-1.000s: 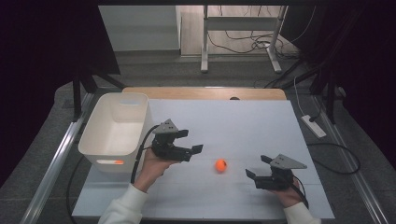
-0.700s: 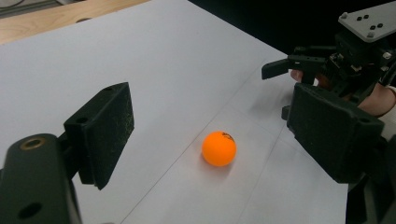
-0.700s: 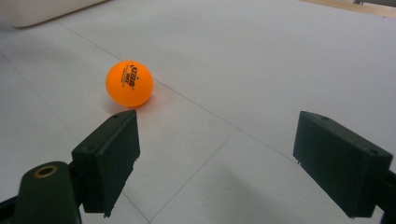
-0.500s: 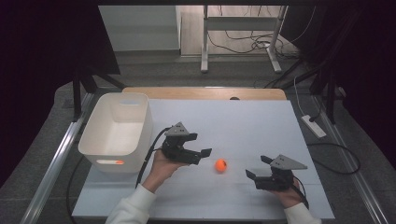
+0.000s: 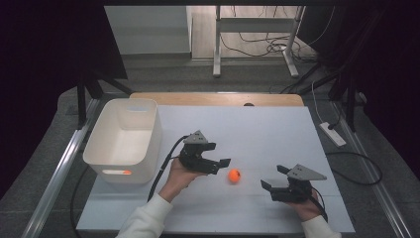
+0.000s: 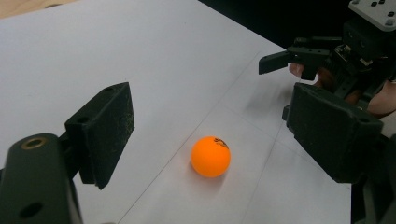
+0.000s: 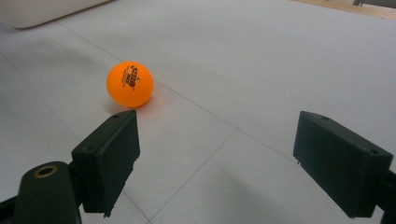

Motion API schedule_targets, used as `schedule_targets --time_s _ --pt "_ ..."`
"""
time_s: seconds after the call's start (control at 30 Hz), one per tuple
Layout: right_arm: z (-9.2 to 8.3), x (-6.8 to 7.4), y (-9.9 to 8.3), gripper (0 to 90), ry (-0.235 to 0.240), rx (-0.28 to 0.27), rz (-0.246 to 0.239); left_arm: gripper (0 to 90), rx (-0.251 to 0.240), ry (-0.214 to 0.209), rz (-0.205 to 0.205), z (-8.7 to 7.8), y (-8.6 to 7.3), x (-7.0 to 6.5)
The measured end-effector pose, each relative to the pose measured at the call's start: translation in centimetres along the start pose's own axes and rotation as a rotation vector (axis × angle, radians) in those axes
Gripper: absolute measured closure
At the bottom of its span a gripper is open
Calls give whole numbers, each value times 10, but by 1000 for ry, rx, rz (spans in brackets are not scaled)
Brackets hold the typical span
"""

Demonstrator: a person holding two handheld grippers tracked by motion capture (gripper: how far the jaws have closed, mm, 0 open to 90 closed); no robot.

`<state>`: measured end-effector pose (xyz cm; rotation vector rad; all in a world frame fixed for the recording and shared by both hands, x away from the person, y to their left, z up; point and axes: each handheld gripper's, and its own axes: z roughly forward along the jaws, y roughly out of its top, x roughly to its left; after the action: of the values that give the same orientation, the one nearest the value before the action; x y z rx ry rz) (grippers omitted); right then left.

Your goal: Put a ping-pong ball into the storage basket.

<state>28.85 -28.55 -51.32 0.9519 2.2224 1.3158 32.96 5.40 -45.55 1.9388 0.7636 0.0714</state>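
The left gripper [image 5: 216, 164], jaws released, has the orange ball [image 5: 234, 175] just at its four o'clock, nearer than the open-jawed right gripper [image 5: 274, 178].

An orange ball [image 7: 130, 84] with black print rests on the white tabletop [image 7: 261, 56] at upper left of the frame, just beyond the right gripper [image 7: 224, 163], whose two black jaws stand wide apart, empty.

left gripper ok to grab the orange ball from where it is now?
Probably yes. The left gripper has its jaws open, the orange ball sits on bare table just ahead, roughly between them, with nothing in the path. The right gripper stands apart.
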Motion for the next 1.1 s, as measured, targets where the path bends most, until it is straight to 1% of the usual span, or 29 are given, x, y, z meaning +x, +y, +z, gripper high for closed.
schedule_targets --time_s 0.23,0.53,0.7,0.97,1.1 --pt "0 0 0 144 5 -7 1 161 15 -7 3 8 0 -2" --pt "0 -1 0 144 -6 -4 4 161 40 -19 11 19 -1 0" --pt "0 -1 0 144 -15 1 4 161 49 -19 9 23 -2 1" --pt "1 -1 0 144 -15 2 3 161 86 -12 15 35 -4 1" --pt "0 -2 0 144 -13 -2 4 160 115 -7 21 42 -6 0"
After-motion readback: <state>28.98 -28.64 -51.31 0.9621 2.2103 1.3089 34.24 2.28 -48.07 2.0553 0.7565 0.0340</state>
